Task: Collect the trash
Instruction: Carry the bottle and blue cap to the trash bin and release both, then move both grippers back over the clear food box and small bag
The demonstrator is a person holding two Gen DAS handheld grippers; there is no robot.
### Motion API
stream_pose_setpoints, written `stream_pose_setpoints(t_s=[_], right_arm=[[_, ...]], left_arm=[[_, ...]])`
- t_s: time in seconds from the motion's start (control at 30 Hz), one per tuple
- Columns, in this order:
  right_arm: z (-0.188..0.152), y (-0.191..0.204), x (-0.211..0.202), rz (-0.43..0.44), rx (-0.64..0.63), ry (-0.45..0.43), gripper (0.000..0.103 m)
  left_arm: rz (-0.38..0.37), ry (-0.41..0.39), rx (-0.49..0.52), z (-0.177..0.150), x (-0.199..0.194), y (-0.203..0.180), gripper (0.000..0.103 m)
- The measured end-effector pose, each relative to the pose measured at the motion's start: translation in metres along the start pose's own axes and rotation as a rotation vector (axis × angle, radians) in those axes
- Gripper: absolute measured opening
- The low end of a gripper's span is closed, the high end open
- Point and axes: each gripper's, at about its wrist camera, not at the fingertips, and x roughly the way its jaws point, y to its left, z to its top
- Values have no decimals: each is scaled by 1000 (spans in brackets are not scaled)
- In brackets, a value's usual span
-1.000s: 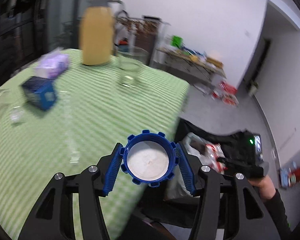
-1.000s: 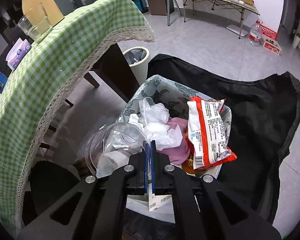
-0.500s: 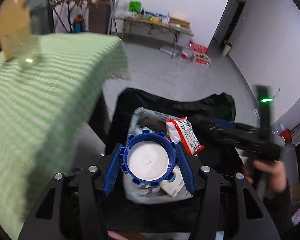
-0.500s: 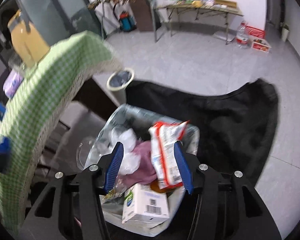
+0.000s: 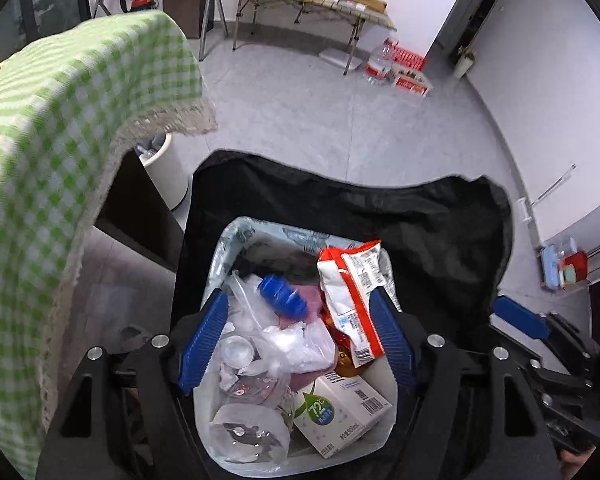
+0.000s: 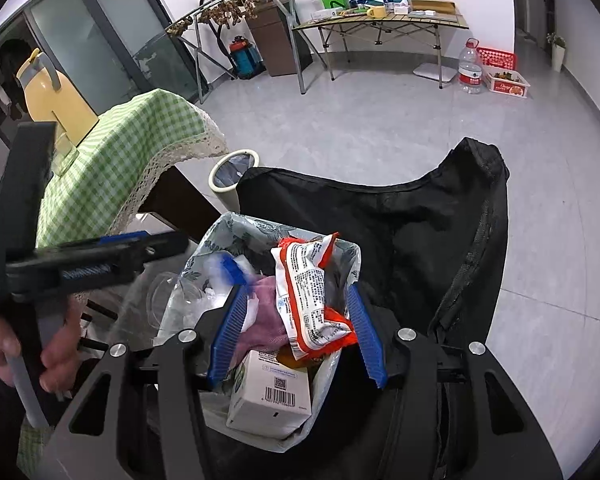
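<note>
A patterned plastic trash bag stands open inside black fabric. It holds a red-and-white snack packet, a milk carton, a clear plastic cup and crumpled plastic. My left gripper hangs over the bag with its jaws opening. The blue lid lies loose on the trash below them, touching neither pad. My right gripper is open above the snack packet and carton, holding nothing. The right wrist view shows the blurred blue lid and the left gripper in a hand.
The green checked tablecloth hangs over the table edge on the left, with a yellow jug on it. A white waste bin stands under the table corner. Black fabric surrounds the bag. Grey floor and a folding table lie beyond.
My left gripper swung from the table to over the bag, opened and let the blue lid drop. My right gripper opened and let go of the clear cup, then shifted over the packet.
</note>
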Motion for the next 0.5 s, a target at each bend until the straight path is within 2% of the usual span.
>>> stream_pose_setpoints(t_s=[0.2, 0.33, 0.5], right_arm=[[7, 23, -4, 17, -44, -27, 51], [14, 61, -11, 58, -108, -58, 51], [25, 132, -22, 119, -224, -108, 51]], left_arm=[[8, -115, -26, -9, -62, 23, 74], [23, -260, -47, -28, -136, 47, 75], [127, -451, -114, -60, -230, 91, 83]])
